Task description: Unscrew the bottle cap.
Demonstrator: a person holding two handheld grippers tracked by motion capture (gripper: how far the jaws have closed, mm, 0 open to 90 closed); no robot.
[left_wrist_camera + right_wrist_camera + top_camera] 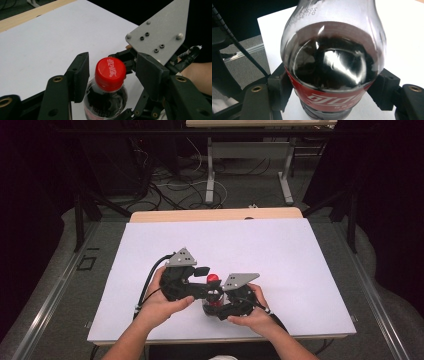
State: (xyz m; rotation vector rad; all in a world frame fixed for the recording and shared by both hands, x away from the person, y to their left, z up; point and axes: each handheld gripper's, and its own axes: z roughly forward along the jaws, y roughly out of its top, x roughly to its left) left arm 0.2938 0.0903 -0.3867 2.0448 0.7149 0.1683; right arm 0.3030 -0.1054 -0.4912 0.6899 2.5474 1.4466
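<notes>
Where the high view looks down on the white table (280,250), the cola bottle (214,292) stands between both hands. Left gripper view: left gripper (112,72) jaws apart, flanking the red cap (110,72) without pressing. Right gripper view: right gripper (332,93) clamped on the labelled body. Judged fairly heavy with liquid, smooth and slippery; grip the ridged cap or the label band.

Clear plastic cola bottle with red cap (214,290) mostly hidden between both grippers in the high view, its base cut off by the right gripper view's bottom edge, printed date code too small to read.
</notes>
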